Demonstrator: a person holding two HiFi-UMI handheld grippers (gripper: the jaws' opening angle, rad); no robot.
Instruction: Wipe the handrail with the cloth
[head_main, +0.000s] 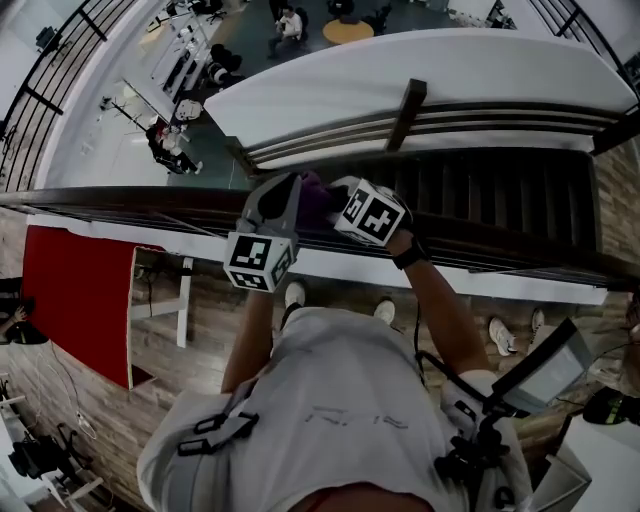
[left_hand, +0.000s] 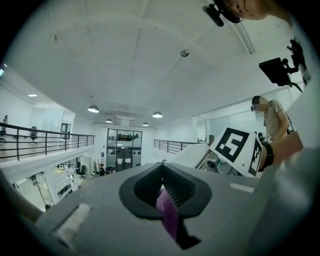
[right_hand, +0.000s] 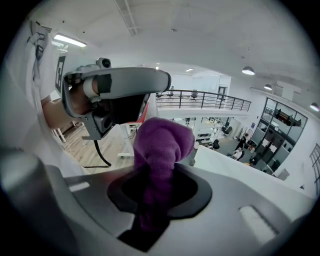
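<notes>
Left tool (left_hand: 167, 200) and right tool (right_hand: 155, 185) clench one purple fuzzy cloth (right_hand: 162, 142) at the dark wooden handrail (head_main: 120, 203); wiping likely needs pressing down next.

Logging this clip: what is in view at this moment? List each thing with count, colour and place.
cloth: one, purple, pinched by both grippers over the handrail; whether it touches the rail cannot be told
handrail: one, dark brown, crossing the head view from left to right
panel: one, red, below the handrail at left
people: several, small, on the floor far below
ceiling lamps: several, white, lit, overhead
left gripper: one, grey, shut on the cloth
right gripper: one, grey, shut on the cloth, which bunches beyond its jaws
</notes>
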